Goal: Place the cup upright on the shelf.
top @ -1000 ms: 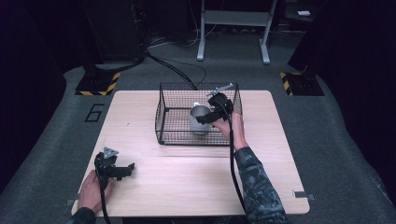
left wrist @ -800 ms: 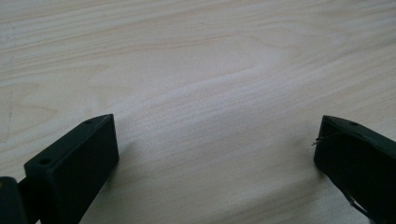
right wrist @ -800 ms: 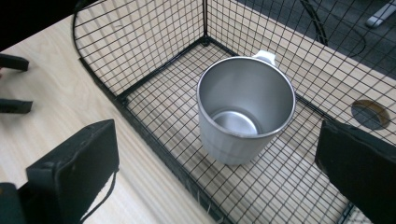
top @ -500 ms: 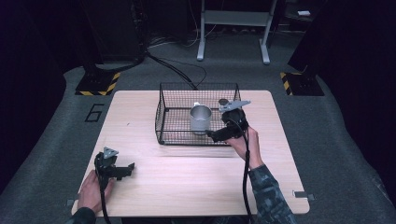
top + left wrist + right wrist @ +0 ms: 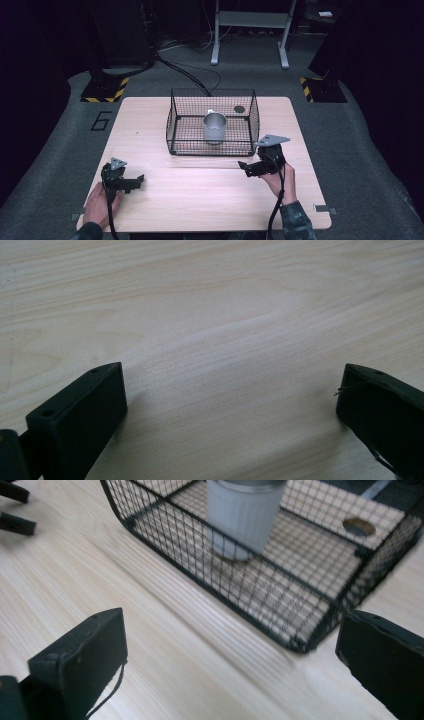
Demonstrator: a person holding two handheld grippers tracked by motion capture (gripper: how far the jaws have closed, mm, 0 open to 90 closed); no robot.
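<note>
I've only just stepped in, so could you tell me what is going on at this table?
A person sits at a wooden table with a two-jaw gripper in each hand. A metal cup stands upright inside a black wire basket near the table's far side. The right gripper is outside the basket, just in front of its near right corner, jaws open and empty. The left gripper rests low over the near left part of the table, also open and holding nothing.

Lab: hazard-striped stand bases (image 5: 104,88), floor cables (image 5: 192,75), lone wooden table (image 5: 150,125).
</note>
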